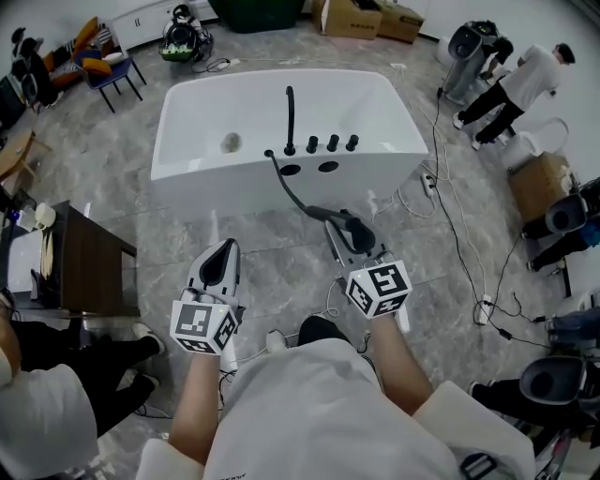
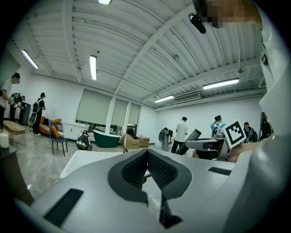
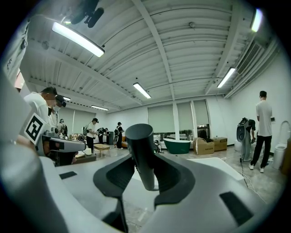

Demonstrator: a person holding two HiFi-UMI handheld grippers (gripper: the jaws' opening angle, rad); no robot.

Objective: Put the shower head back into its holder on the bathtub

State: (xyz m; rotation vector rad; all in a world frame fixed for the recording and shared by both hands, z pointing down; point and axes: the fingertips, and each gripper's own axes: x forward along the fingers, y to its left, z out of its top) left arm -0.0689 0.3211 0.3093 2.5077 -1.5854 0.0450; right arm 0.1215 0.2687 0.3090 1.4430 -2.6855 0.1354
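The white bathtub (image 1: 187, 94) stands ahead on the grey floor, with a black spout (image 1: 290, 117), three knobs (image 1: 331, 142) and two dark holes (image 1: 309, 170) on its near deck. A black hose (image 1: 286, 187) runs from the deck to the black shower head (image 1: 358, 229). My right gripper (image 1: 349, 232) is shut on it, short of the tub. In the right gripper view its dark handle (image 3: 140, 150) stands upright between the jaws of the right gripper (image 3: 144, 172). My left gripper (image 1: 225, 248) is level beside it, shut and empty; the tips of the left gripper (image 2: 146, 157) meet.
A dark wooden table (image 1: 89, 262) stands at the left, and a seated person (image 1: 47, 394) is at the lower left. Cables (image 1: 459, 234) trail over the floor right of the tub. Cardboard boxes (image 1: 361, 17), a chair (image 1: 108, 66) and people stand further off.
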